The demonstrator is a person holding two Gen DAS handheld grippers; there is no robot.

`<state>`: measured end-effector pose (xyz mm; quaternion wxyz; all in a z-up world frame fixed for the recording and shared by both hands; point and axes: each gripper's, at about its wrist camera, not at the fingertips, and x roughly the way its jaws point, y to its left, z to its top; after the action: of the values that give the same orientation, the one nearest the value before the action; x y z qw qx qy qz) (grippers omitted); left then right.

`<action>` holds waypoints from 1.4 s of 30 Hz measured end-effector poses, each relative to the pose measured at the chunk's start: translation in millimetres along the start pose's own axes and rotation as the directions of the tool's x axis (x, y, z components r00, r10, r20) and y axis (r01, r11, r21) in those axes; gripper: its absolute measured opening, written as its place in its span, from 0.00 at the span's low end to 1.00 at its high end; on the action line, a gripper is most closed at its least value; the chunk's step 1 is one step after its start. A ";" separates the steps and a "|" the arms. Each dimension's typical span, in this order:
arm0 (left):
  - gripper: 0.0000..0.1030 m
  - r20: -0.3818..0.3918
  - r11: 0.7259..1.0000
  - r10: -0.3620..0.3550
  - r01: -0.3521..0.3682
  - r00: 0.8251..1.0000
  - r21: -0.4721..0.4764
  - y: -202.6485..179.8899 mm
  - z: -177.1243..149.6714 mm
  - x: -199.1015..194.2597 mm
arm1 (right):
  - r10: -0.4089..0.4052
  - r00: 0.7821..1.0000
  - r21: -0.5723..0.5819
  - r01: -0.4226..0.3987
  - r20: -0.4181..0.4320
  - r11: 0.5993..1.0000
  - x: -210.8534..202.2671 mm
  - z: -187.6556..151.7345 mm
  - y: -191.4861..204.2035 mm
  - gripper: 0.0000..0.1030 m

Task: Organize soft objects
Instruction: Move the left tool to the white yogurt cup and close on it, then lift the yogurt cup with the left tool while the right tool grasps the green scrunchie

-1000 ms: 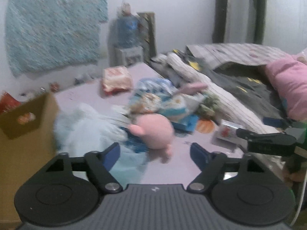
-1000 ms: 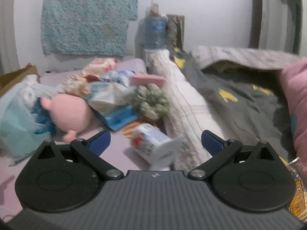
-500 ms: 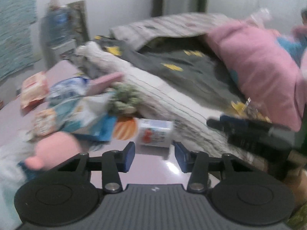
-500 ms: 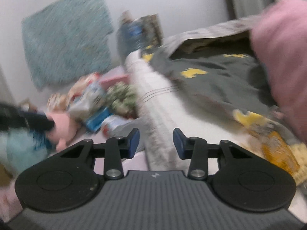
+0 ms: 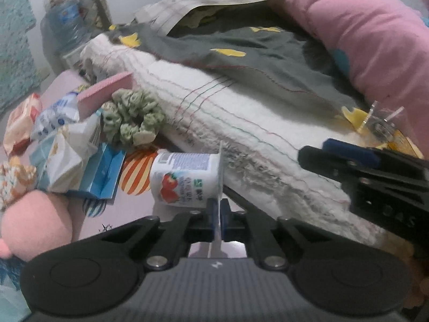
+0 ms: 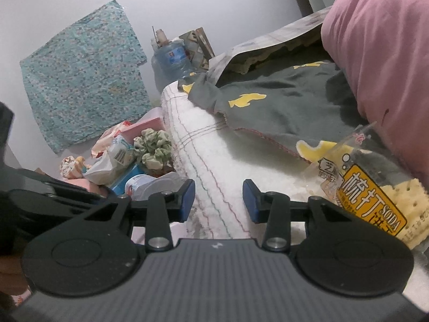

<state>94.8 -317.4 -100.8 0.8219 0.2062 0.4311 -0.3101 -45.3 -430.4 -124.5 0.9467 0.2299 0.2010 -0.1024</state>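
Both wrist views low, close over bed clutter; shared: scrunchie [image 5: 134,116] [image 6: 153,147], white blanket [image 5: 241,123] [image 6: 214,161].

A strawberry yogurt cup [image 5: 185,179] lies on its side beside snack packets [image 5: 67,158]. A soda cracker packet [image 6: 372,201] lies on the right.

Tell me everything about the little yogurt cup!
The yogurt cup is small, white plastic, with a strawberry picture and a blue-grey printed label. It lies on its side on the pink surface, foil rim facing right. The left gripper is shut on that thin rim. It sits beside the white blanket, close to a striped wrapper.
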 end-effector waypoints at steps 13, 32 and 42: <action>0.01 0.026 0.964 -0.081 0.084 0.996 -0.254 51.1 -0.7 -32.6 | 0.112 0.993 0.101 -0.110 -0.024 0.989 2.8 -0.5 8.7 0.38; 0.03 0.024 0.760 -0.209 0.178 0.978 -0.625 147.5 -80.5 -73.2 | 0.491 0.832 0.373 -0.383 -0.258 0.845 87.8 -11.2 91.8 0.37; 0.10 0.032 0.748 -0.149 0.134 0.988 -0.650 167.6 -123.3 -97.7 | 0.543 0.757 0.415 -0.391 -0.362 0.822 79.6 -26.2 125.5 0.37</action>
<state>95.9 -89.1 -74.0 0.8117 -0.1217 0.5349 -0.2002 53.5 -316.4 -130.3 0.8158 0.4382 0.3381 0.1681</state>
